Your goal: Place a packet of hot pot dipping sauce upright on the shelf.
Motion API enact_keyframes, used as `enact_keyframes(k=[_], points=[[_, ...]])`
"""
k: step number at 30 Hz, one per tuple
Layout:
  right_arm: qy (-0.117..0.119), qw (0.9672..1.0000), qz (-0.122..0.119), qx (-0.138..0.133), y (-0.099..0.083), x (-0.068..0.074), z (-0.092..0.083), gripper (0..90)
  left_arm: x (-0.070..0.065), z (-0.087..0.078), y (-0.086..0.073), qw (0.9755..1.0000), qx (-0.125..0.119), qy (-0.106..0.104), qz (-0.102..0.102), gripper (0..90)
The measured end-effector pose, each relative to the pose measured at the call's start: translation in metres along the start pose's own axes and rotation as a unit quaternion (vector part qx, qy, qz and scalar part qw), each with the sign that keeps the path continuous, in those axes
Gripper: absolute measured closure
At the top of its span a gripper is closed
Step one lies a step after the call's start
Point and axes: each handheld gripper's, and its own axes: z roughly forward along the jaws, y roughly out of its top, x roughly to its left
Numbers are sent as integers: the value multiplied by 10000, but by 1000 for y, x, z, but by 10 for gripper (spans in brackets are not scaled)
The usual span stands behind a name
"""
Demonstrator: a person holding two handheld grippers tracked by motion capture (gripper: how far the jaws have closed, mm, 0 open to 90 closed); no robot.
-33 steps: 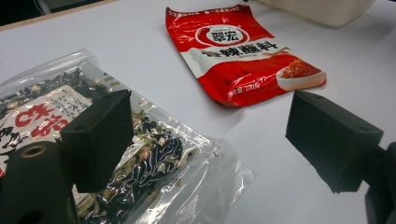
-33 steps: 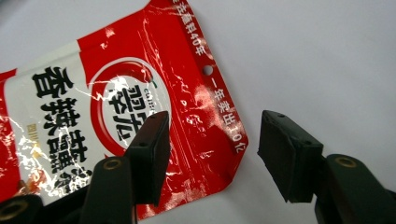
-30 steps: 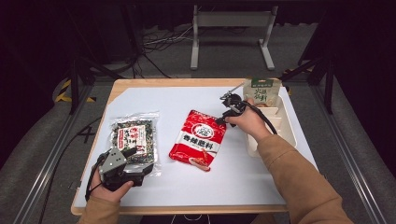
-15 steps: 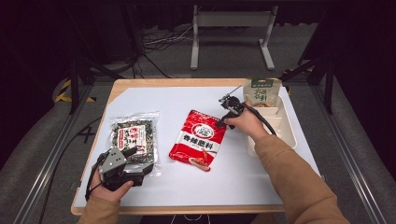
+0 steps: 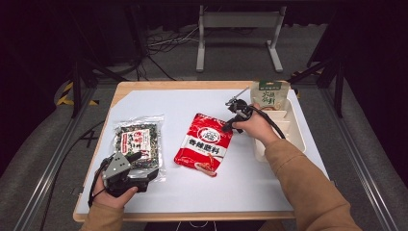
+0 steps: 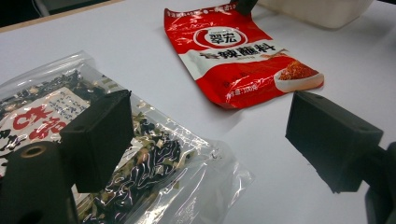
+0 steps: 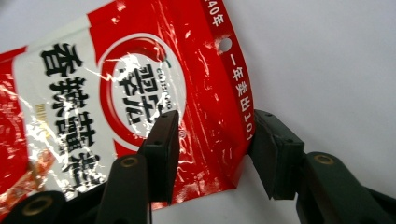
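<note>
Right gripper (image 7: pixel 210 149) astride top corner of red seasoning packet (image 5: pixel 204 144), centre of high view; jaws just closing, pads not clearly pressing yet. Left gripper (image 6: pixel 205 144) open, lower left, over seaweed bag (image 6: pixel 140 158).

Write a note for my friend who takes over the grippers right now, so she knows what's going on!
Right gripper: jaws have just been closing around the top corner of the red seasoning packet; one jaw is over the packet, the other at its edge, not clamped yet.
Left gripper: jaws open, resting over the clear seaweed bag, holding nothing.
Things: both packets lie flat on the white table. A green pouch stands in the white bin at the right.
Done: green pouch is in the bin.
Left: probably grip the red packet and move it to the bin, then the seaweed bag.
</note>
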Motion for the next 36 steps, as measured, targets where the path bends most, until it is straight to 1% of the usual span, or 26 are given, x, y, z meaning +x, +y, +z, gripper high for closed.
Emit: enact_keyframes(k=[3,5,6,9,10,11,12,13,14,15,16,20,23,24,26,29,33,34,36], points=[[194,9998,-109,-21,0,2,-4,548,0,1,0,10000,6,-9,4,155],[257,9994,-232,-16,1,4,-5,562,0,1,1,10000,10,-8,37,155],[307,9990,-324,-22,1,5,-6,569,0,1,1,10000,17,-4,39,155],[530,9973,-498,-37,3,9,-7,590,-1,2,1,10000,28,-19,20,155],[530,9973,-498,-37,3,9,-7,590,-1,2,1,10000,28,-19,20,155],[712,9953,-650,52,4,14,-5,606,-1,2,1,10000,25,-16,29,155],[810,9941,-710,112,4,16,-4,605,-1,2,0,10000,22,-20,7,155],[819,9934,-788,164,5,19,-1,601,-1,2,0,10000,19,-27,10,155],[759,9927,-901,250,5,22,1,600,-1,2,0,10000,22,-22,7,155],[759,9927,-901,250,5,22,1,600,-1,2,0,10000,22,-22,7,155],[735,9921,-961,339,6,26,6,600,-1,2,0,10000,22,-23,10,155],[700,9913,-1047,375,7,27,10,602,0,1,0,10000,13,-9,24,155],[562,9913,-1094,468,7,28,14,611,-1,2,0,10000,30,-20,20,155],[537,9907,-1146,495,7,28,15,624,-1,2,0,10000,29,-20,21,155],[422,9906,-1193,520,8,28,16,665,-1,2,0,10000,22,-20,18,155],[332,9902,-1251,525,9,28,17,732,0,2,0,10000,3,-10,22,155],[177,9896,-1328,528,10,26,16,849,0,1,0,10000,5,0,28,155],[166,9898,-1320,517,10,26,16,868,0,1,0,10000,4,-12,15,155],[196,9898,-1314,509,11,25,15,876,0,1,0,10000,-7,-15,-22,155]])
